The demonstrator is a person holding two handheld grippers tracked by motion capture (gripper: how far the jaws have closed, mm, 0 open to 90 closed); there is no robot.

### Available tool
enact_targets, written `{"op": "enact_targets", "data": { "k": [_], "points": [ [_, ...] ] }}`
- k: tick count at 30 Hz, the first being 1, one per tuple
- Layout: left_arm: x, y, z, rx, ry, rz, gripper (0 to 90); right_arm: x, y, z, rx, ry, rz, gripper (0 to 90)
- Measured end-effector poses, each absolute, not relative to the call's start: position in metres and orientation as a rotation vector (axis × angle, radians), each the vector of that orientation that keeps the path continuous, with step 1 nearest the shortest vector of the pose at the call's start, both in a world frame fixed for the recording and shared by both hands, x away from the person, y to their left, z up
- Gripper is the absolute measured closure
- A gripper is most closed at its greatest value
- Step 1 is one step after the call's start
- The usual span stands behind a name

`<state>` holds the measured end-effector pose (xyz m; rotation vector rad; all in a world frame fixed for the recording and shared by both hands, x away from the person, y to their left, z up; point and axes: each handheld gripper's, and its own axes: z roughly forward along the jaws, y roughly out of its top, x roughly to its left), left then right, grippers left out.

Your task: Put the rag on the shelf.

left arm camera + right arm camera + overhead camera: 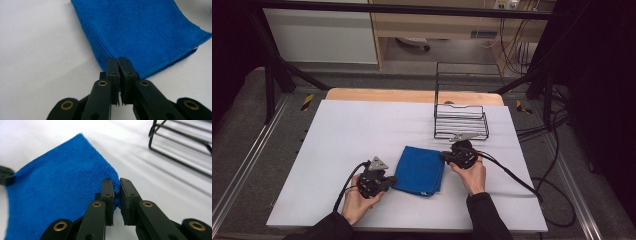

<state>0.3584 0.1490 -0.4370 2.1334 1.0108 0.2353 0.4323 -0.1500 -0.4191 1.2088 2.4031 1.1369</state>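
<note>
A folded blue cloth (421, 170) lies on the white table sheet (362, 125), between my two grippers. My left gripper (391, 181) is at the cloth's near left corner. In the left gripper view its jaws (118, 61) are pressed together on the hemmed corner of the cloth (140, 32). My right gripper (445, 156) is at the far right corner. In the right gripper view it (116, 182) is shut, with a tuft of the cloth (57, 192) pinched between the pads. The cloth lies flat on the sheet.
A black wire basket (460, 122) stands just behind my right gripper at the back right of the sheet, and its bars (180, 147) are close in the right gripper view. Cables trail off the table's right side. The person's hands come in from the near edge.
</note>
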Motion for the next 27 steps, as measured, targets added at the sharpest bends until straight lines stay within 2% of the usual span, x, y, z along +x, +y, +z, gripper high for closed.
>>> {"op": "enact_targets", "data": {
  "k": [2, 5, 6, 7, 9, 13, 18, 19, 20, 27],
  "points": [
    [0.358, 0.15, -0.437, 2.131, 1.005, 0.239, 83.5, 0.435, -0.146, -0.429, 1.187, 2.391, 1.104, 80.1],
    [0.358, 0.151, -0.437, 2.132, 0.998, 0.248, 73.5, 0.429, -0.145, -0.434, 1.125, 2.349, 1.09, 66.2],
    [0.357, 0.152, -0.436, 2.133, 0.989, 0.249, 73.5, 0.429, -0.145, -0.434, 1.125, 2.349, 1.09, 66.2],
    [0.357, 0.154, -0.434, 2.131, 0.982, 0.253, 65.8, 0.419, -0.148, -0.429, 1.08, 2.326, 1.121, 57.5],
    [0.357, 0.163, -0.429, 2.121, 0.968, 0.264, 56.5, 0.407, -0.151, -0.421, 1.062, 2.329, 1.176, 46.3],
    [0.358, 0.175, -0.425, 2.104, 0.974, 0.286, 42.7, 0.38, -0.156, -0.413, 1.052, 2.371, 1.235, 34.3],
    [0.361, 0.193, -0.424, 2.097, 0.998, 0.315, 25.5, 0.36, -0.155, -0.418, 1.059, 2.411, 1.266, 32.1],
    [0.361, 0.196, -0.424, 2.104, 0.996, 0.325, 25.5, 0.357, -0.154, -0.42, 1.051, 2.425, 1.264, 32.3],
    [0.362, 0.198, -0.424, 2.108, 1.002, 0.335, 19.6, 0.352, -0.15, -0.425, 1.051, 2.454, 1.276, 35.9],
    [0.361, 0.211, -0.422, 2.102, 1.02, 0.351, 15.5, 0.347, -0.136, -0.436, 1.026, 2.516, 1.262, 42.0]
  ]
}}
